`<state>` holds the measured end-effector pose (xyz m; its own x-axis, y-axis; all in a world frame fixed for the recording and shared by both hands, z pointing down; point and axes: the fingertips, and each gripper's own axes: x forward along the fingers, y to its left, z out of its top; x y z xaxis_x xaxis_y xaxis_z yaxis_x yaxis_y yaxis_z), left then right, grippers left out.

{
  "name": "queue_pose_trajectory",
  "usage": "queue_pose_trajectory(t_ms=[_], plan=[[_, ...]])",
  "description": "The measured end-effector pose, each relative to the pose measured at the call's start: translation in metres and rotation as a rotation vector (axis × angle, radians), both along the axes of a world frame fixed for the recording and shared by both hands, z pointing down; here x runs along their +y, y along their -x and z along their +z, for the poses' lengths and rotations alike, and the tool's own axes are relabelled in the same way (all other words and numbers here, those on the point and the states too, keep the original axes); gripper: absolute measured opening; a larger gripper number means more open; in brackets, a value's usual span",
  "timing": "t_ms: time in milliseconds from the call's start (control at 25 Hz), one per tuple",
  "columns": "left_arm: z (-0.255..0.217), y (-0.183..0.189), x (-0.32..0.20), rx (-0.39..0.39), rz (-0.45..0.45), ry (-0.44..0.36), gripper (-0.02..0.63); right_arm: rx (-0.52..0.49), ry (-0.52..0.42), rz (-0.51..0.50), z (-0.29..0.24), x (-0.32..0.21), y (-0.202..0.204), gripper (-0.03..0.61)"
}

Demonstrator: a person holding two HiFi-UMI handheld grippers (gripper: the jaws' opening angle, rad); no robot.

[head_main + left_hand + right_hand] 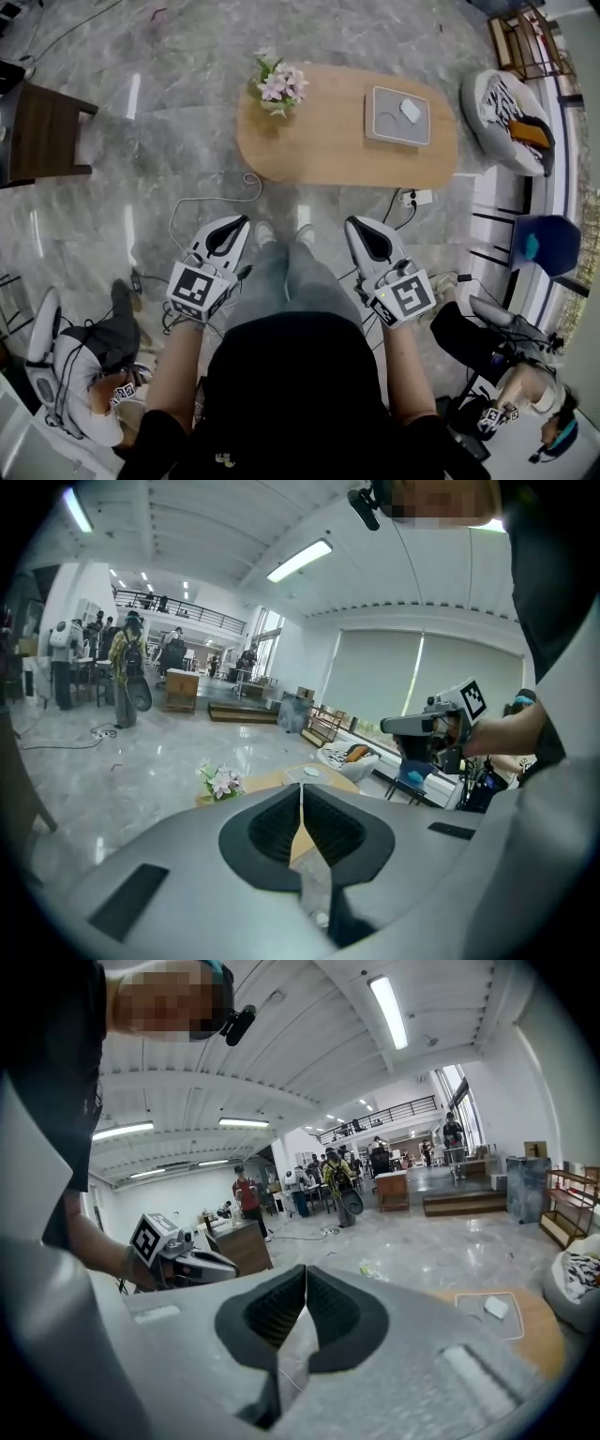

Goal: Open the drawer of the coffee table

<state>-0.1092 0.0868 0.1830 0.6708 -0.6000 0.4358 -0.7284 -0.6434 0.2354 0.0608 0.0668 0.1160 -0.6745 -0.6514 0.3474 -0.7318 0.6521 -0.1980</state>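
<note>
The left tool (301,795) has its two dark ribbed pads pressed together with nothing between them, and the right tool (306,1277) is the same, jaws closed tight on air. The person holds them side by side, one on either side of the legs. Both noses aim forward and a little downward, and each tool carries its marker cube (200,288) near the wrist. Just beyond the tips are the person's light shoes (265,232) on the grey marble floor (141,84).

Ahead of the feet stands the counter (328,145), a low oval with a pale wooden top, well apart from both tools; neither touches it. Only its top shows, so I cannot pick out the drawer. On the left end of the top sits a small bunch of pink and white flowers (279,84). Toward the right end lies a grey square tray (384,127) with a small pale object (411,110) on it. A white power strip (418,197) lies on the floor at the counter's near right edge.

Farther out, a dark wooden cabinet (47,131) stands to the left, with a patterned beanbag (506,108) and a blue chair (548,242) to the right. A bystander in grey (89,361) is down low close by on the left, and a second bystander (520,380) is on the right
</note>
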Motion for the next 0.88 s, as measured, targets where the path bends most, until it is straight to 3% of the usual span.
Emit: queue_pose_trajectory(t_ms=[320,880], plan=[[0.080,-0.004,-0.026,-0.050,-0.024,0.071,0.014,0.048,0.038,-0.080,0.054,-0.030,0.005,0.000],[0.277,0.011,-0.028,-0.149,-0.081,0.201,0.031,0.084,0.171,-0.161,0.187,-0.042,0.008,0.000]])
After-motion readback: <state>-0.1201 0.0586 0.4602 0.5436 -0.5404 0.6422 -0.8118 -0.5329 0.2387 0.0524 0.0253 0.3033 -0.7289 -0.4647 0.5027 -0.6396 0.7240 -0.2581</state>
